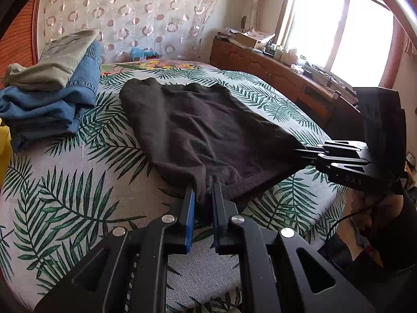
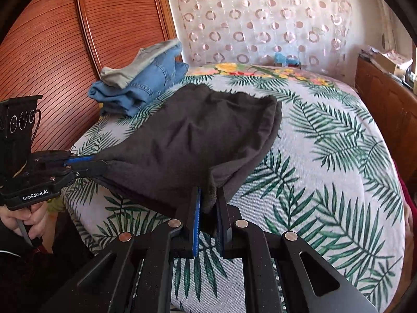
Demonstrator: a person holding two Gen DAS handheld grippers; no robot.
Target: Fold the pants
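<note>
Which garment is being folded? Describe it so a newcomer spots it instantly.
On the palm-leaf bedspread, mid-bed, lie the dark charcoal pants, their near edge pinched by the left claw and the right claw. Unlike the stacked blue jeans and beige garment beside them, they're dark, spread out and held.

From my seat, the bunched corner of the dark grey fleece pants (image 1: 198, 130) hides the tips of my left gripper (image 1: 202, 195). The right gripper (image 2: 208, 203) likewise vanishes into folded cloth. I cannot see the palm-leaf printed bedspread (image 2: 325, 156) under the lifted hem. The cluttered items on the brown wooden sideboard (image 1: 273, 70) are too small and glare-washed to name.
</note>
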